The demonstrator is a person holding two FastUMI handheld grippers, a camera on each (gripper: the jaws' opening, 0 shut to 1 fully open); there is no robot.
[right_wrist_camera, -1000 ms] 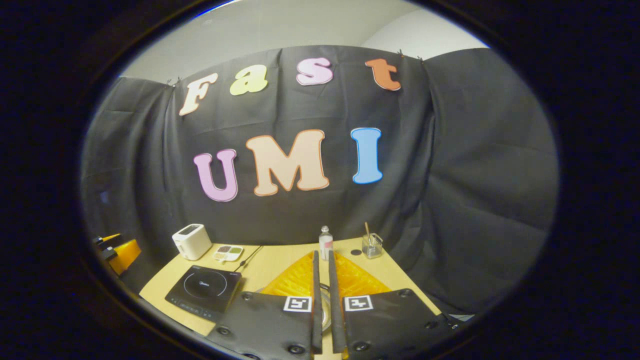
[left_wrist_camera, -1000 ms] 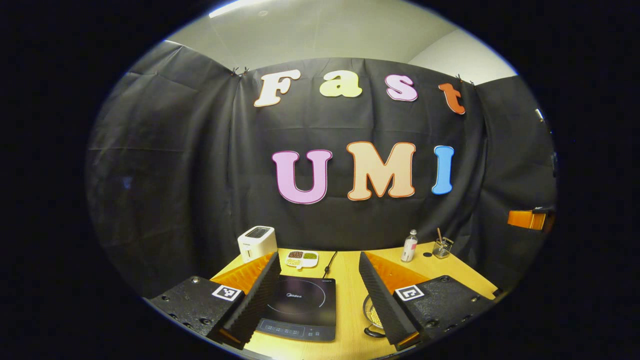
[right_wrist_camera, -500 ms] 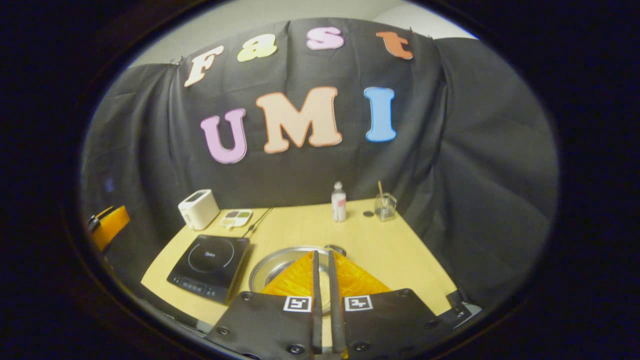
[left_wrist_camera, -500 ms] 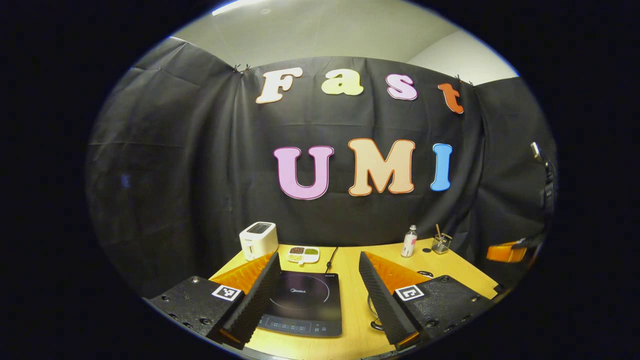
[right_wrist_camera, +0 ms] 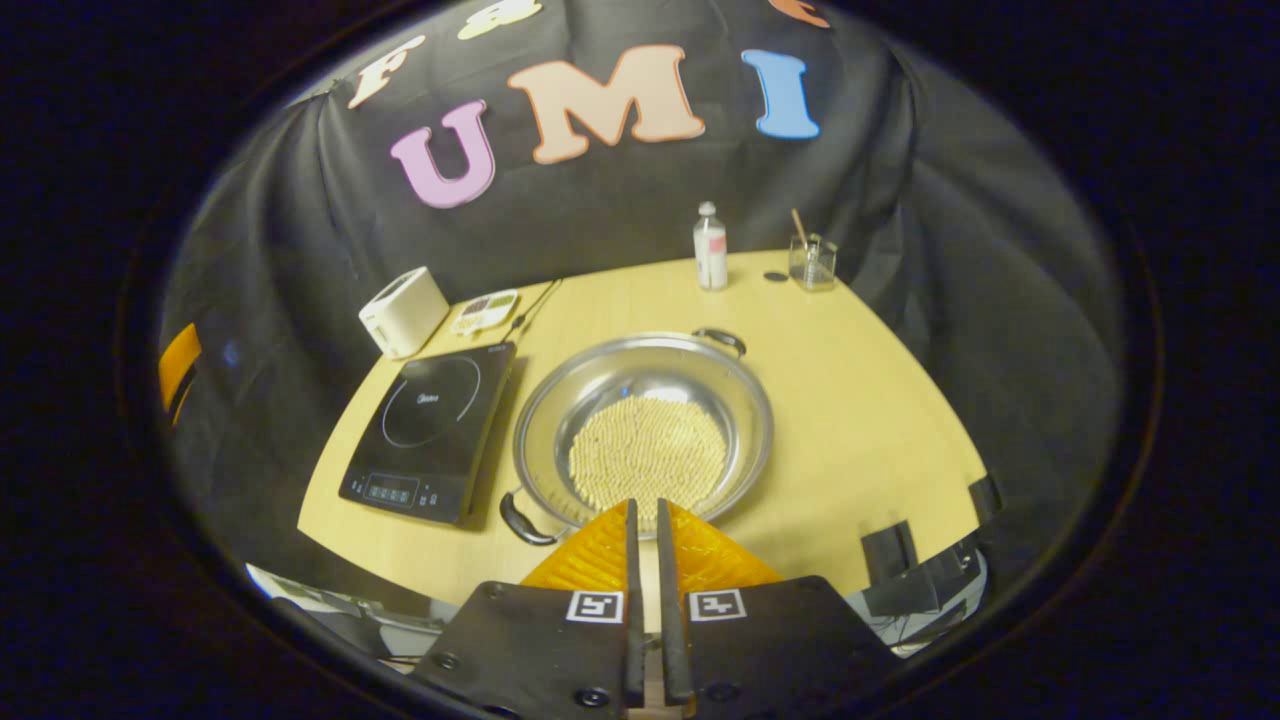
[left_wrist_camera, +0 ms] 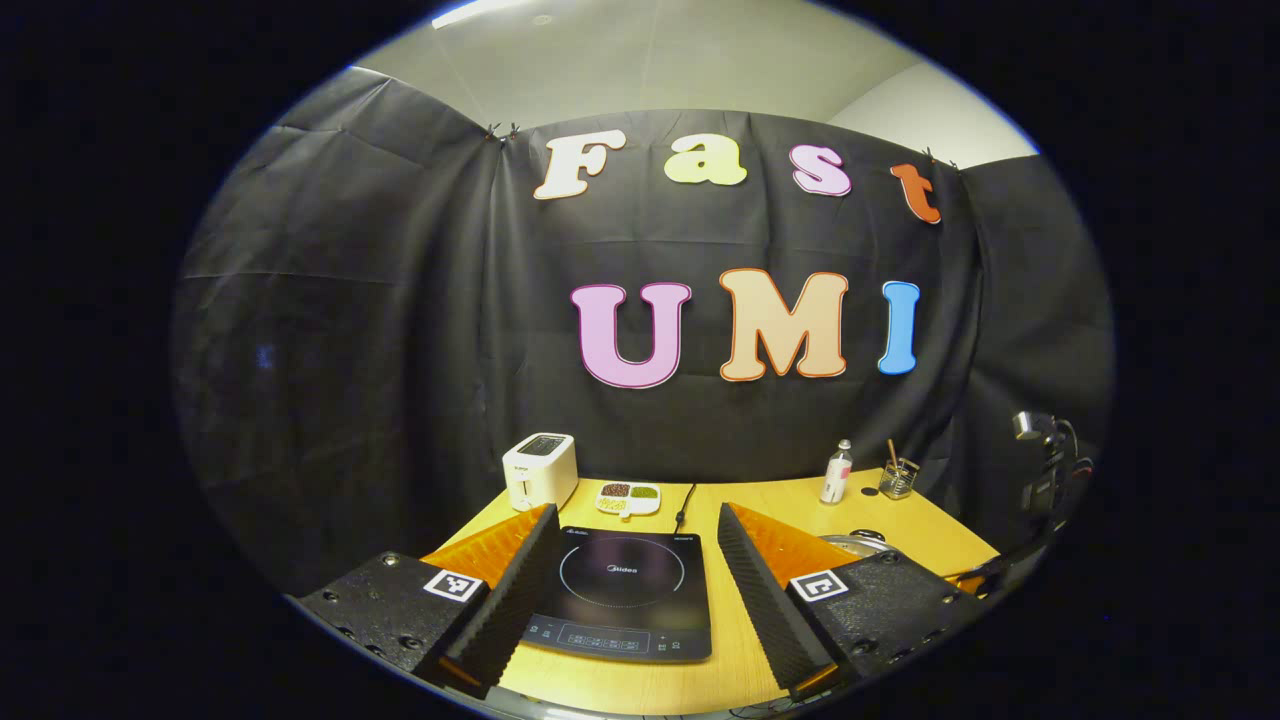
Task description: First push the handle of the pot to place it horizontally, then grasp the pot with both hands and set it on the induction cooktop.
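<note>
Right gripper (right_wrist_camera: 646, 520) fingers pressed together, empty, above the near rim of the pot (right_wrist_camera: 643, 430), which sits on the table (right_wrist_camera: 860, 420) just right of the cooktop (right_wrist_camera: 430, 420). Left gripper (left_wrist_camera: 632, 560) fingers spread wide, empty, above the cooktop's near edge. Toaster (right_wrist_camera: 403, 311), bottle (right_wrist_camera: 710, 246) at the back.

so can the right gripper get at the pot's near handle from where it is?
Probably yes. In the right gripper view the right gripper hangs above the pot's near rim, fingers nearly together, and the near handle lies just to its left on the table with nothing between them.
</note>
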